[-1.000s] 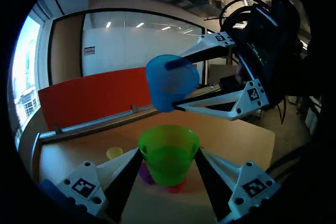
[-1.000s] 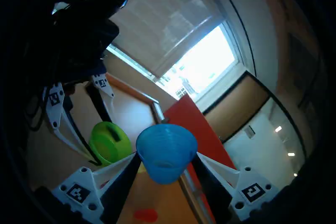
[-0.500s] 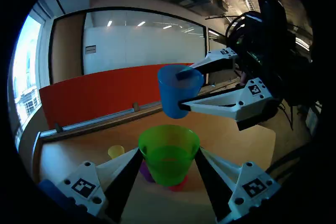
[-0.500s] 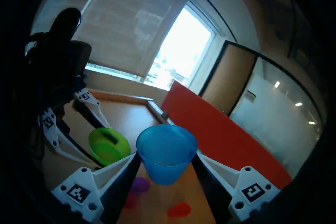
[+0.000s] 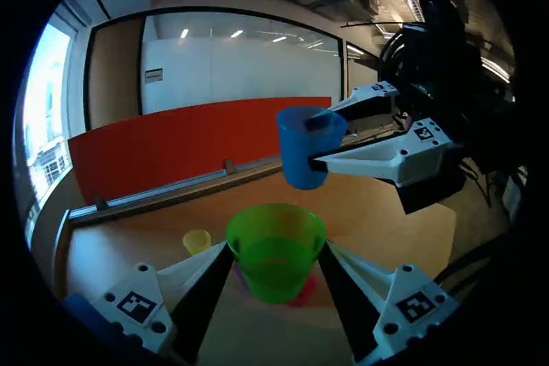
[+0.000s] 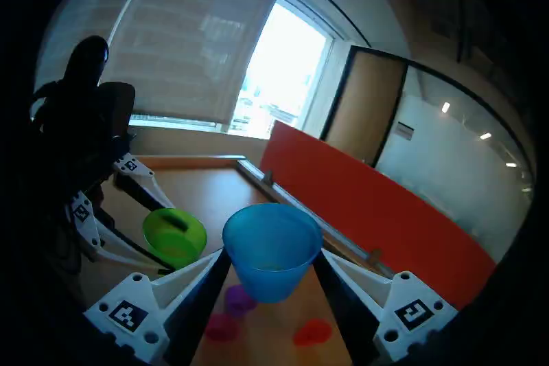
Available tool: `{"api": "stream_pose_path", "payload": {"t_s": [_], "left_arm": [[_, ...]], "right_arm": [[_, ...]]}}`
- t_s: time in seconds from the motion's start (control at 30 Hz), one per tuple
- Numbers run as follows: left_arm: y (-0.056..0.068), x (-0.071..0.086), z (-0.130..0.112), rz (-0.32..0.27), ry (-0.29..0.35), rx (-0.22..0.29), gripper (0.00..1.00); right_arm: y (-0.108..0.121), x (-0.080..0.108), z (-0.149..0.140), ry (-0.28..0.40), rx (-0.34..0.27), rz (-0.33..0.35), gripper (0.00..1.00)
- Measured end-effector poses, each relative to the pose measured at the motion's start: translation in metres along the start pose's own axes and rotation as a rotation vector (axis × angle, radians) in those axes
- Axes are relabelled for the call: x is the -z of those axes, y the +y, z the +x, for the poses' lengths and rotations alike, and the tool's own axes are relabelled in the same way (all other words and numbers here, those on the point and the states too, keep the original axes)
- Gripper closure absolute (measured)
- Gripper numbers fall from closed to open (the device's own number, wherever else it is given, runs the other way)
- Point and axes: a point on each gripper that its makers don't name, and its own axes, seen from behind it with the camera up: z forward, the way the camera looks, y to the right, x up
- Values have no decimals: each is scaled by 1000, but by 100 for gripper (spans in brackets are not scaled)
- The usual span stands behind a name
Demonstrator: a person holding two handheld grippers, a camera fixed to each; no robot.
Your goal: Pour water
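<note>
In the left gripper view my left gripper (image 5: 276,266) is shut on a green cup (image 5: 276,250), held upright above the wooden table (image 5: 384,218). Beyond it and higher, the right gripper (image 5: 317,141) holds a blue cup (image 5: 307,146), nearly upright. In the right gripper view my right gripper (image 6: 272,263) is shut on that blue cup (image 6: 272,249), which stands level. The green cup (image 6: 174,235) shows to its left, between the left gripper's fingers (image 6: 130,246). I cannot make out water in either cup.
Small cups stand on the table: a yellow one (image 5: 197,240), a purple one (image 6: 239,299) and red ones (image 6: 312,332). A red partition (image 5: 185,143) with a rail runs along the table's far edge. A bright window (image 6: 278,71) lies beyond. A person's dark figure (image 6: 82,119) holds the left gripper.
The blue cup has swung back from tilted to nearly upright and moved right and away from the green cup. The right gripper view has levelled out. The green cup stays put.
</note>
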Motion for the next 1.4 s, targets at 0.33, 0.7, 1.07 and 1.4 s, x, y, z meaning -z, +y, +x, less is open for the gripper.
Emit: {"api": "stream_pose_path", "payload": {"t_s": [0.33, 0.7, 1.07, 1.4], "left_arm": [[-16, -5, -30, 23, -55, 7, 15], [-30, -14, -62, 34, -114, 13, 15], [-43, -25, -94, 41, -167, 23, 15], [-52, -37, -120, 53, -212, 40, 15]], "right_arm": [[7, -7, -17, -44, -29, -6, 11], [16, -23, -39, -106, -38, 10, 11], [30, -47, -62, -163, -60, 29, 11], [44, -78, -83, -216, -74, 63, 11]]}}
